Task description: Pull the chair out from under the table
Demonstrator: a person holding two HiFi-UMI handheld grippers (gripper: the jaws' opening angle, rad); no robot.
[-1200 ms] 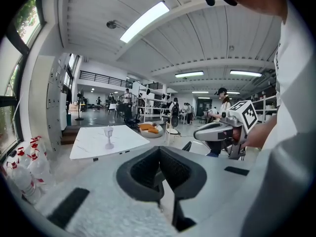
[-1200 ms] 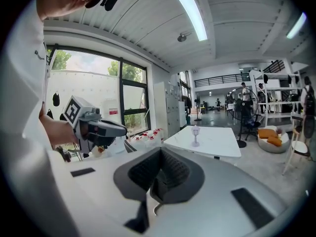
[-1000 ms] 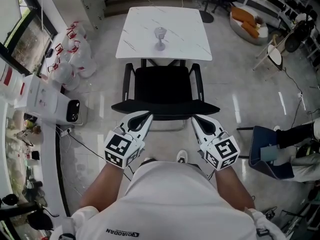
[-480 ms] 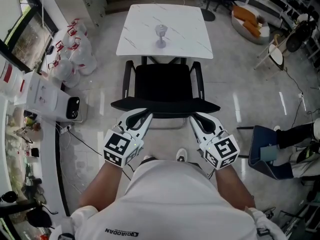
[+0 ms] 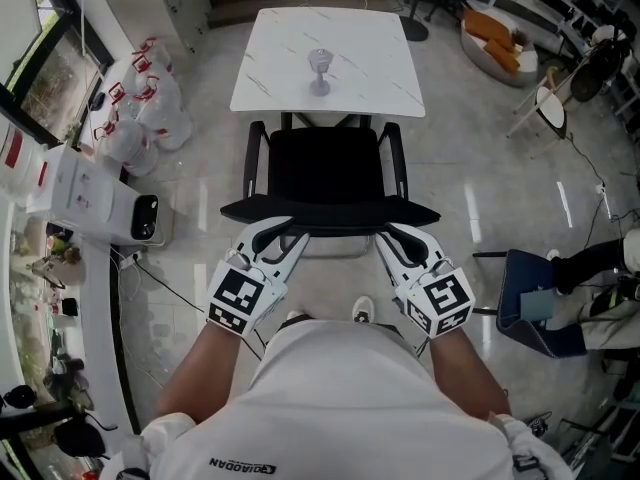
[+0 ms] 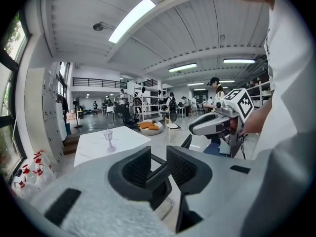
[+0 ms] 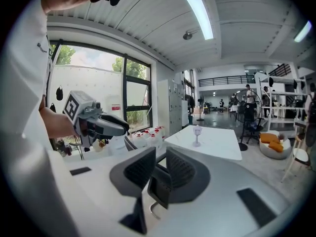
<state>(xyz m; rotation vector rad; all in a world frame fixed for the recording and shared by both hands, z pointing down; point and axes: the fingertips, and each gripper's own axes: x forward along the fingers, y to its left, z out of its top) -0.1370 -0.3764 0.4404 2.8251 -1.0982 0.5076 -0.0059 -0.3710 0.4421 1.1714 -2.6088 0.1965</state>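
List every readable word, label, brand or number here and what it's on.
"GOIADAN" (first letter unsure): on the white shirt, at the bottom of the head view.
Marker cubes: black-and-white patterns only, no letters.
Red marks on the white containers: too small to read.
Red sign by the window: blurred.

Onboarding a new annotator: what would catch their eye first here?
Dead centre of the head view, a black chair stands at the near edge of a white marble table. The left gripper and right gripper straddle its backrest's top edge; their jaws have just been opening, and the edge lies between them unclamped. A small clear stemmed ornament stands alone on the table.
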